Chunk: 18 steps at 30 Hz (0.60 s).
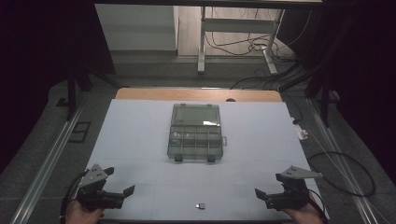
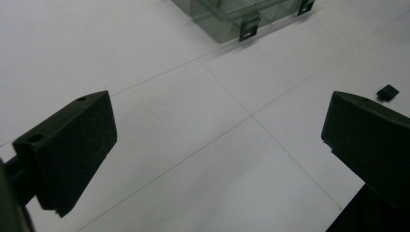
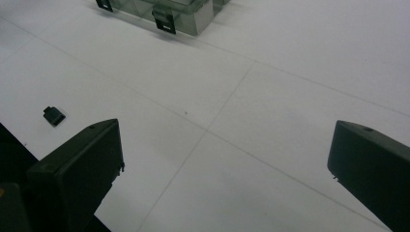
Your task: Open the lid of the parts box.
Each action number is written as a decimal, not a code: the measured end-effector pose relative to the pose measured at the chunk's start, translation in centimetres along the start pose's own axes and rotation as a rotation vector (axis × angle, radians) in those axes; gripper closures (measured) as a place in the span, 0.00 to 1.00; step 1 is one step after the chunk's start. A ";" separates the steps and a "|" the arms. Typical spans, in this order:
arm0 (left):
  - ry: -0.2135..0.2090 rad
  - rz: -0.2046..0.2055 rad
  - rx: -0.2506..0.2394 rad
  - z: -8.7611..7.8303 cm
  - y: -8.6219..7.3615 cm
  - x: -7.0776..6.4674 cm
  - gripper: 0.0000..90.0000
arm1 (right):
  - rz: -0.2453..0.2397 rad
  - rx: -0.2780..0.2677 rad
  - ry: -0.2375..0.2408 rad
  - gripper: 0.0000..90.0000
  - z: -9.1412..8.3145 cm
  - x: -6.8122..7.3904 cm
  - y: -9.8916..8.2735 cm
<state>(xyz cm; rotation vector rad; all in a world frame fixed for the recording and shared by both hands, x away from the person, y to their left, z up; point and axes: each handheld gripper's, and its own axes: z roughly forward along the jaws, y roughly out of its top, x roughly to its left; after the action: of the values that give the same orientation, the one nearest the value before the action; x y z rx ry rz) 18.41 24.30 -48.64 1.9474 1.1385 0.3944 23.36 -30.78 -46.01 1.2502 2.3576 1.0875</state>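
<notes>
Small black part [image 1: 201, 205]: a little dark block, lying flat on the white table [image 1: 135, 140] at its near edge, about midway between the two hand-held grippers and touching neither. In the left gripper view it [image 2: 387, 92] lies just beyond the tip of the right-side jaw; in the right gripper view it [image 3: 53, 116] lies just beyond the left-side jaw. Too small to tell its make.

Storage box [image 1: 194, 133]: clear, grey-tinted plastic, lid thrown open and lying flat on the far side. The tray half is split into several compartments; contents cannot be made out. Two dark latches hang at the near edge. Position: middle of the table, well apart from the small black part and from both grippers. Its near corner and latches show at the top of the left gripper view [image 2: 241, 14] and the right gripper view [image 3: 164, 12].

Left hand-held gripper [image 1: 122, 193]: held low over the near left corner of the table, jaws wide apart, nothing between them, pointing inward toward the table's centre.

Right hand-held gripper [image 1: 264, 196]: held low over the near right corner, jaws likewise wide apart and holding nothing, pointing inward.

Table: white surface marked by thin seam lines, a wooden strip [image 1: 196, 94] along the far edge.
</notes>
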 end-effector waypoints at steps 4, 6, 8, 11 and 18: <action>0.016 -0.009 0.017 -0.3 -0.3 0.1 0.00 | 0.000 0.007 -0.012 0.00 -0.4 0.0 -0.4; 0.024 -0.008 0.017 -0.4 -0.3 0.1 0.00 | 0.004 0.009 -0.016 0.00 -0.6 0.0 -0.5; 0.028 -0.005 0.020 -0.4 -0.3 0.1 0.00 | 0.006 0.011 -0.018 0.00 -0.6 0.0 -0.6; 0.037 0.002 0.028 -0.3 -0.3 0.0 0.00 | 0.012 0.022 -0.020 0.00 -0.8 0.0 -1.0; 0.033 0.001 0.034 -0.2 -0.3 0.0 0.00 | 0.011 0.026 -0.029 0.00 -0.7 0.0 -1.0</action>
<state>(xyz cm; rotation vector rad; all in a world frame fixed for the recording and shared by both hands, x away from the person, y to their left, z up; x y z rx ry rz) 18.06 24.47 -48.74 1.9774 1.1724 0.4117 22.32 -31.47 -46.24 1.2809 2.3530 1.0385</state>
